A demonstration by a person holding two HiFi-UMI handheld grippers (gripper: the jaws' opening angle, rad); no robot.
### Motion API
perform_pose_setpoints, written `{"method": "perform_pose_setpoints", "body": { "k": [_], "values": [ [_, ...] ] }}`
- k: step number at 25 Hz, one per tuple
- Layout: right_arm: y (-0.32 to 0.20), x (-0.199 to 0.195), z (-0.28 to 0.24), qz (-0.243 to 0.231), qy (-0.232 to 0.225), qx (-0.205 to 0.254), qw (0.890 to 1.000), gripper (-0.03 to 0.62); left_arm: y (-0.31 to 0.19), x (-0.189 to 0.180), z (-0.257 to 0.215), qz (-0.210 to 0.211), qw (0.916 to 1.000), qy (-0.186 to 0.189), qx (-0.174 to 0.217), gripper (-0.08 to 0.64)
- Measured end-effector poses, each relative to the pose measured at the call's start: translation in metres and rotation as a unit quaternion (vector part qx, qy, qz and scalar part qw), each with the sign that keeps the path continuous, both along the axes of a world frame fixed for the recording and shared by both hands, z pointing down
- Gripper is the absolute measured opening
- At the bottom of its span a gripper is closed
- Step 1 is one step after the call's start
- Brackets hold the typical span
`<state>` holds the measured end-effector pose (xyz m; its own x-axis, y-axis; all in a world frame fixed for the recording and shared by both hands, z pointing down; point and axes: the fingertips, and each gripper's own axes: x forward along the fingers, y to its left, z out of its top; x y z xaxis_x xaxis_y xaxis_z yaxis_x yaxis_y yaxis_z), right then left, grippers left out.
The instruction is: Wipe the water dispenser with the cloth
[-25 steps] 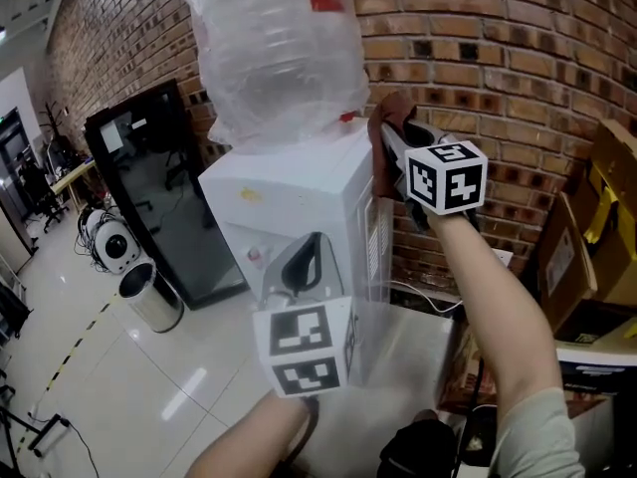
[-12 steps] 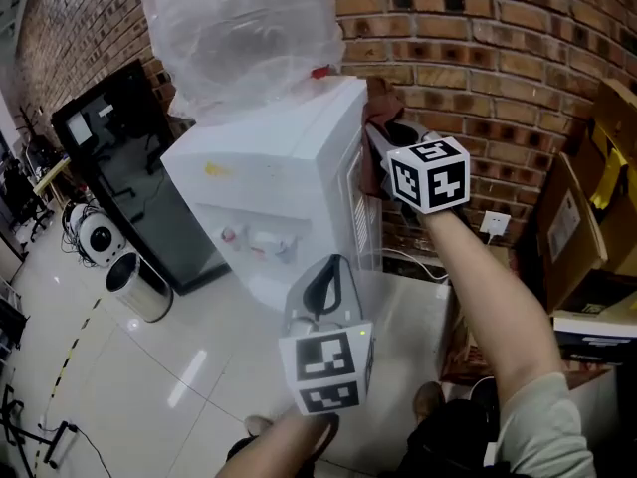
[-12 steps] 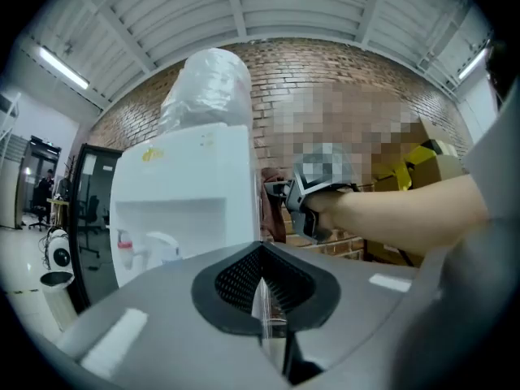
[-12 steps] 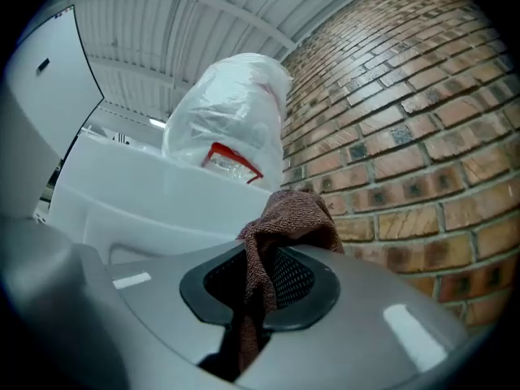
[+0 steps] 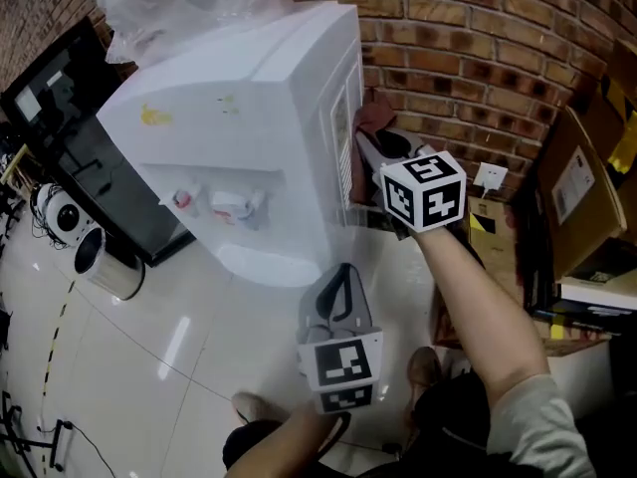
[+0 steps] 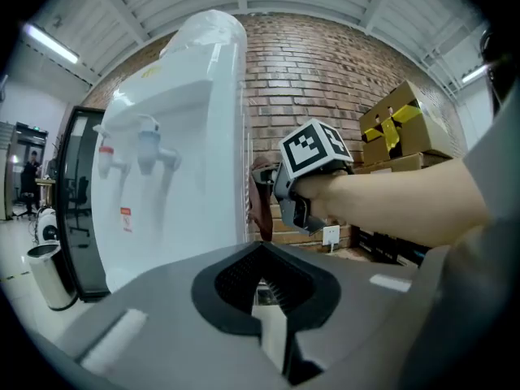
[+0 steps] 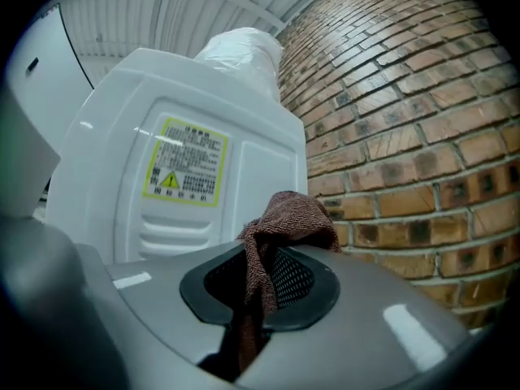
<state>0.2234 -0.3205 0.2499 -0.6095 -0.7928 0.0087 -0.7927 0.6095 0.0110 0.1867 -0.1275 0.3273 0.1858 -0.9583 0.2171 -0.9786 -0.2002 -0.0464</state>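
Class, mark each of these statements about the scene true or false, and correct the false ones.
1. The cloth is clamped in the right gripper. True.
2. The left gripper holds a sponge. False: it holds nothing.
3. The dispenser is black. False: it is white.
4. A brick wall stands behind the dispenser. True.
5. The dispenser bears a yellow label. True.
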Motion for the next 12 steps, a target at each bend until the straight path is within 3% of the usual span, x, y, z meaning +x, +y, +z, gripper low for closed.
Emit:
{"method": "perform_pose_setpoints", "body": {
  "k": [5, 8, 12],
  "values": [
    [-0.002, 0.003, 0.060, 0.014, -0.013, -0.035, 0.999, 0.055, 0.001, 0.008, 0.018, 0.011, 0.9998, -0.015, 0.000, 0.000],
    [-0.001, 0.003, 0.102, 0.021, -0.012, -0.068, 0.997, 0.055, 0.006, 0.010, 0.042, 0.016, 0.9994, -0.010, -0.027, 0.000],
    [-0.004, 0.004, 0.146, 0.016, 0.036, -0.097, 0.995, 0.055, 0.012, 0.012, 0.082, 0.021, 0.9967, 0.006, -0.079, 0.000]
  ]
}}
